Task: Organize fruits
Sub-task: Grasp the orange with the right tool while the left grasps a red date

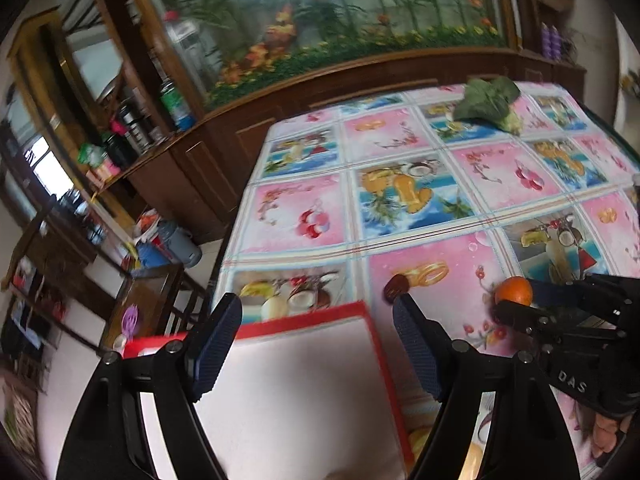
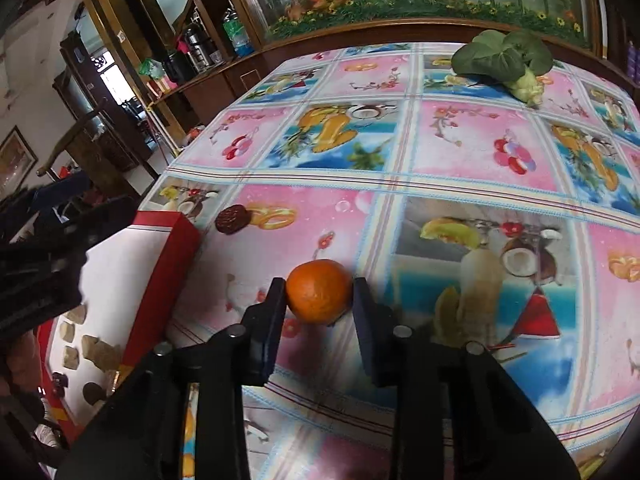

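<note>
Right gripper (image 2: 320, 294) clamped on round orange tangerine (image 2: 319, 290), low over fruit-print bench (image 2: 480, 152). Left gripper (image 1: 316, 340) wide, empty. Best lifted steadily, squeezed gently, toward red-rimmed white box (image 2: 120, 264).

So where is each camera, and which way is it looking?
Left wrist: sits on the left gripper, looking forward over the red-edged white box and the fruit-print tablecloth; its two open fingers show.
Right wrist: sits on the right gripper, looking at the orange clamped between its fingers.
Both share: the orange, box, dark round fruit, leafy green, and each other's gripper.
</note>
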